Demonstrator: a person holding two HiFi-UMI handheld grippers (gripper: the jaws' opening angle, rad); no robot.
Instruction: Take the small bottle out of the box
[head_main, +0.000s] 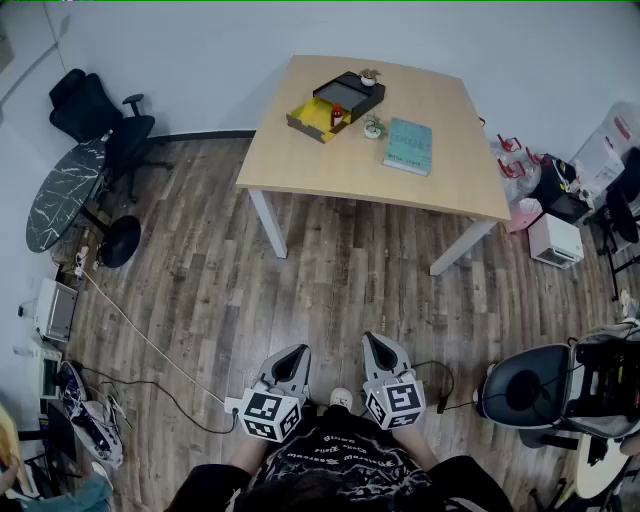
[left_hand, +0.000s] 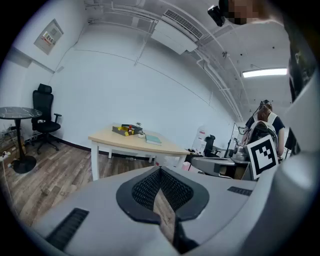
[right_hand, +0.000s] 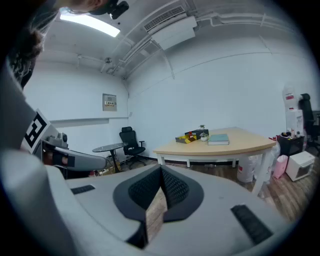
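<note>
A dark box (head_main: 335, 105) with a yellow open flap lies on the wooden table (head_main: 330, 165) far ahead of me. A small red bottle (head_main: 337, 117) stands in it. The same box (left_hand: 126, 130) (right_hand: 192, 137) shows small in both gripper views. My left gripper (head_main: 292, 356) and right gripper (head_main: 377, 346) hang low near my body over the floor, far from the table. Both are shut with nothing between the jaws.
A teal book (head_main: 409, 146) and two small potted plants (head_main: 373, 127) share the table. A black office chair (head_main: 100, 118) and a round marble table (head_main: 62, 194) stand at the left. Cables (head_main: 150, 345) cross the wood floor. A grey chair (head_main: 525, 392) and bins stand at the right.
</note>
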